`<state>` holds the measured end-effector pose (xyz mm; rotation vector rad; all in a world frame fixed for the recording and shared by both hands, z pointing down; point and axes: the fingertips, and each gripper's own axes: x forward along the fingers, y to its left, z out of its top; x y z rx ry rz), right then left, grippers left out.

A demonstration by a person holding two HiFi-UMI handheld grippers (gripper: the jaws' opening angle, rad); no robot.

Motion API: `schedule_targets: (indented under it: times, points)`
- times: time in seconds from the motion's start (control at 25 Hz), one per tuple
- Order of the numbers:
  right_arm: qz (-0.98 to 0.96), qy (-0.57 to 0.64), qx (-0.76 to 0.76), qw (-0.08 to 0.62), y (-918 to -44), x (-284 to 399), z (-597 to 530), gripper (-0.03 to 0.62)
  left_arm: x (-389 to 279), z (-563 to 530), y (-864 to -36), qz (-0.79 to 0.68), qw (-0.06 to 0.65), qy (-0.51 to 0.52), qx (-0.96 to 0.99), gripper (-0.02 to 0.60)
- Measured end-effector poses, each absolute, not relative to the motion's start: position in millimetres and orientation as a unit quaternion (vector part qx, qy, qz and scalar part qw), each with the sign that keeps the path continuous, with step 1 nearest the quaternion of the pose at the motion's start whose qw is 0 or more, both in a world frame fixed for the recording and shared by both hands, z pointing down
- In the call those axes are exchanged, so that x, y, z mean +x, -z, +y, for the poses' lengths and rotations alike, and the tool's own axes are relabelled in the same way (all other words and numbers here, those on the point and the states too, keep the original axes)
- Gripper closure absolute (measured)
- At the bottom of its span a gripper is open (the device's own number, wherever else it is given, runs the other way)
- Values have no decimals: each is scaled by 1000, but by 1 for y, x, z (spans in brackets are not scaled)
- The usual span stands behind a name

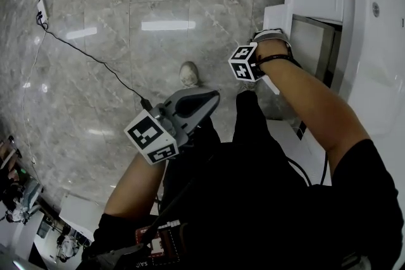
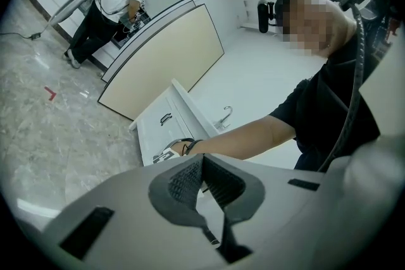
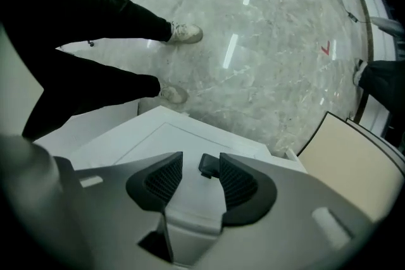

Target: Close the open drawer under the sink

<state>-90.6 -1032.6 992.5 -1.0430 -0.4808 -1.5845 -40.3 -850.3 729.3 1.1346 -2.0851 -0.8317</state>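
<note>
Below the white sink (image 1: 374,41) the flat-fronted white drawer (image 3: 158,142) stands pulled out — rigid, probably easy-sliding — so I'd push its front beside the small dark handle (image 3: 207,166), right gripper (image 3: 201,161) jaws released, left gripper (image 2: 201,160) clenched on nothing.

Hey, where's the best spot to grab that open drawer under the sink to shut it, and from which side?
Grip the small dark handle on the white drawer front, coming straight at the panel from the floor side. It is the only part seen standing out from that flat face, and the right gripper has open jaws either side of it.
</note>
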Motion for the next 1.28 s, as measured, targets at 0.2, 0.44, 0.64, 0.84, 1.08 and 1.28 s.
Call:
schedule_targets:
  times: [0.2,0.44,0.64,0.84,1.08,1.28]
  points:
    - [-178,683,-416,573,-1002,-94,-1040,441,-34,-850,-736,-784,317,318,429,581]
    - [-169,688,-402,580,-1006,-101,-1045,473,-32,-847,-735,-785,317,319,427,581]
    - [-163,690,-397,583,-1006,-100,-1062,480,-30,-846,-737,-784,318,323,424,581]
    - [-168,689,-401,580,-1008,-99,-1067,492,-29,-851,-739,-780,320,323,429,581]
    - [-177,684,-407,579,-1006,-98,-1066,500,-29,-857,-736,-778,322,320,435,581]
    - [-180,683,-408,579,-1005,-99,-1068,503,-29,-862,-736,-776,326,317,437,581]
